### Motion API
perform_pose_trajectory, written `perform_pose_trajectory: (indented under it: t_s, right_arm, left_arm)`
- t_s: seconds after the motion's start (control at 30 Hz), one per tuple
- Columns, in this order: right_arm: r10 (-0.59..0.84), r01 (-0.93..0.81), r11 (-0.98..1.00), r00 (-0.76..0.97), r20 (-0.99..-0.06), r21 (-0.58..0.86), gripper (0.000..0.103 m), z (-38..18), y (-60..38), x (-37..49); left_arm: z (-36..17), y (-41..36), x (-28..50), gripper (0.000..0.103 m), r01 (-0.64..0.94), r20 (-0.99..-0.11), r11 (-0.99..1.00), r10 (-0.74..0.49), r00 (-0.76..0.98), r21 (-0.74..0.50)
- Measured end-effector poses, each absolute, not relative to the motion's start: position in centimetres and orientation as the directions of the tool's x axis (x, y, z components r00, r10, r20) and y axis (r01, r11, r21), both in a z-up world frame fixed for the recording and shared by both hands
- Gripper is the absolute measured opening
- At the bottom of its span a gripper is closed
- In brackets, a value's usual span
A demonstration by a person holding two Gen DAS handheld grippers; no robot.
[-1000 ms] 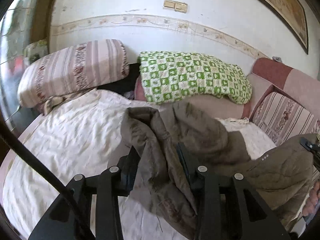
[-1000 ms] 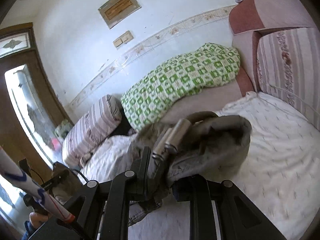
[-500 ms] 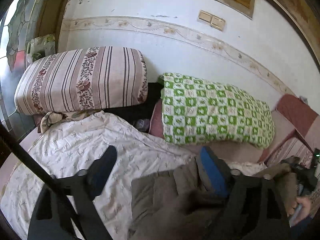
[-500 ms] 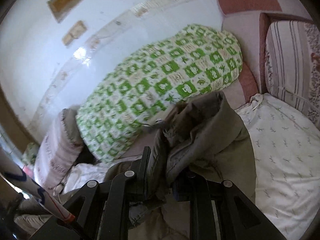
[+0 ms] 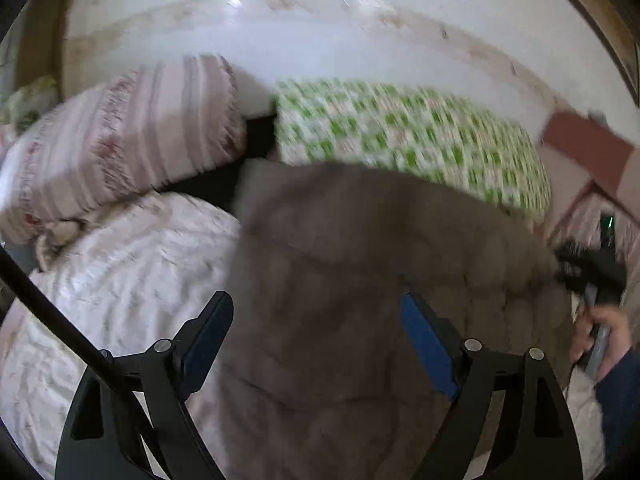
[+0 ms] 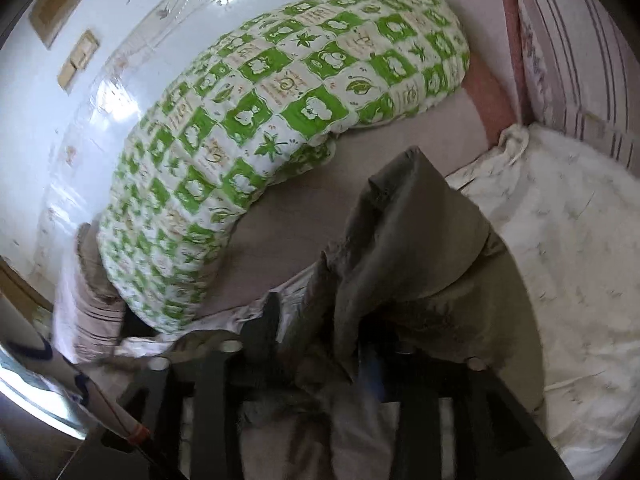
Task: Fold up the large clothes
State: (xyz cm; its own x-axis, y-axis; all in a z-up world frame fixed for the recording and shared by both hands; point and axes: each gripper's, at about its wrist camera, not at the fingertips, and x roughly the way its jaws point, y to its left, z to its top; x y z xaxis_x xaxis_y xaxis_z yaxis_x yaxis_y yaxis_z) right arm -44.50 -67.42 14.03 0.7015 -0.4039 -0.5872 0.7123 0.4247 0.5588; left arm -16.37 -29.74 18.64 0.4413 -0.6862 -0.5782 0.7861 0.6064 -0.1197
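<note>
A brown quilted jacket (image 5: 360, 264) lies spread on the white sheet (image 5: 120, 280) of the bed, its far edge near the green checked quilt (image 5: 400, 140). My left gripper (image 5: 316, 304) hovers just over the jacket, jaws wide and open, blue pads bare. In the right wrist view a raised fold of the jacket (image 6: 408, 248) stands between the fingers of my right gripper (image 6: 320, 332). Its jaws are opening: the left finger (image 6: 272, 312) stands apart from the cloth, and the fold partly hides the right one.
A striped pillow (image 5: 120, 148) lies at the back left and a striped cushion (image 6: 576, 48) at the right end. The wall runs close behind the quilt. A person's hand (image 5: 604, 332) in a dark sleeve is at the right edge of the left wrist view.
Both grippers carried the jacket forward toward the quilt and down onto the bed. The left gripper let go of the cloth and opened wide; the right gripper's jaws, shut on the fold, have now parted.
</note>
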Motion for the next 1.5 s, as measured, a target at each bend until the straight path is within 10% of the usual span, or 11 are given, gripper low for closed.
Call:
perform_pose_trajectory:
  t_s: [0.1,0.33,0.7,1.5]
  right_arm:
    - [-0.417,0.668,0.445,0.744,-0.522,0.596,0.08,15.5,-65.8,-46.9]
    - [-0.393,0.626,0.57,0.776,-0.492,0.532,0.08,17.8,-57.7,-52.0]
    - [-0.429,0.66,0.66,0.723,-0.541,0.358,0.065,14.2,-47.3,-51.2]
    - [-0.373,0.689,0.697,0.586,-0.72,0.2,0.064,4.0,-50.5,-42.1]
  left_arm:
    - [15.0,-32.8,-16.7,0.086,0.798,-0.643,0.6,-0.634,0.429,-0.059]
    - [8.6,-34.6,-14.0,0.089,0.748,-0.784,0.655,-0.52,0.34,-0.11]
    - [12.2,-24.3,-21.7,0.089,0.665,-0.65,0.728,-0.588,0.482,-0.165]
    - [4.8,-31.5,-16.7,0.103,0.677,-0.725,0.734,-0.493,0.482,-0.049]
